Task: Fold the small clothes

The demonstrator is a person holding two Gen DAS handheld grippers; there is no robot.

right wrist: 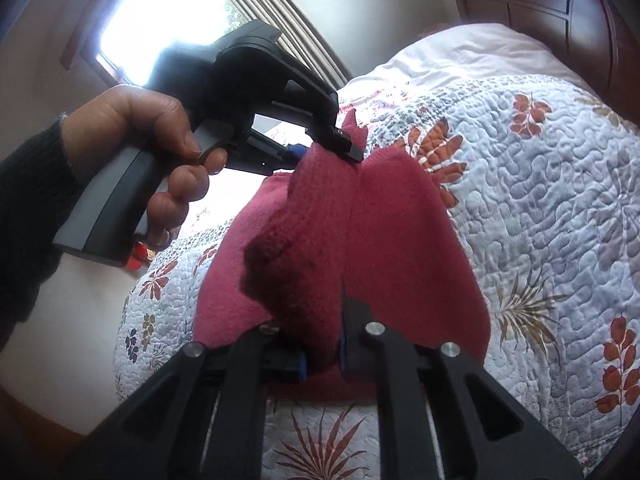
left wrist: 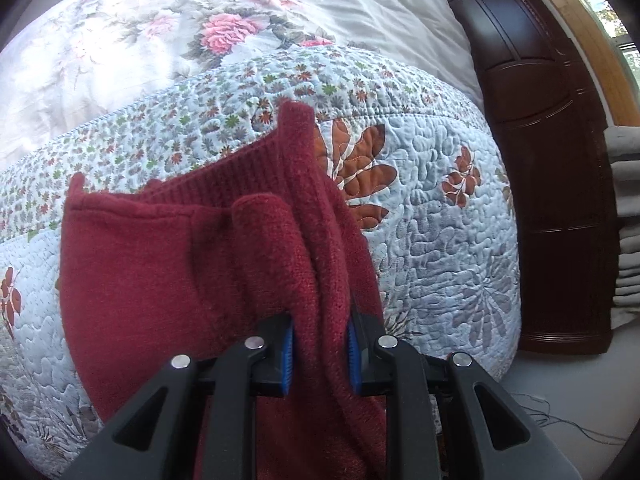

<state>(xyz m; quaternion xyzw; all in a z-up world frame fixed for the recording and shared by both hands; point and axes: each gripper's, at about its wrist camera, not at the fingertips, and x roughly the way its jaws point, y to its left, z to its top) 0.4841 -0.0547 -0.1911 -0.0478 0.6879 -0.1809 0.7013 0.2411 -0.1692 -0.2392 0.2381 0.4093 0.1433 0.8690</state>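
Observation:
A dark red knitted garment (left wrist: 192,264) hangs bunched above the quilted bed. My left gripper (left wrist: 320,356) is shut on a thick fold of it, blue pads pressed into the knit. In the right wrist view my right gripper (right wrist: 322,356) is shut on another bunch of the same red garment (right wrist: 400,248). The left gripper (right wrist: 332,148) also shows there, held by a hand (right wrist: 160,148) in a dark sleeve, its tips pinching the garment's far edge. The cloth stretches between the two grippers and droops toward the quilt.
A light blue quilt (left wrist: 440,232) with orange leaf prints covers the bed; a white floral duvet (left wrist: 160,40) lies beyond it. A dark wooden headboard (left wrist: 552,160) stands at the right, with the floor (left wrist: 568,384) below. A bright window (right wrist: 168,12) with curtains is behind the hand.

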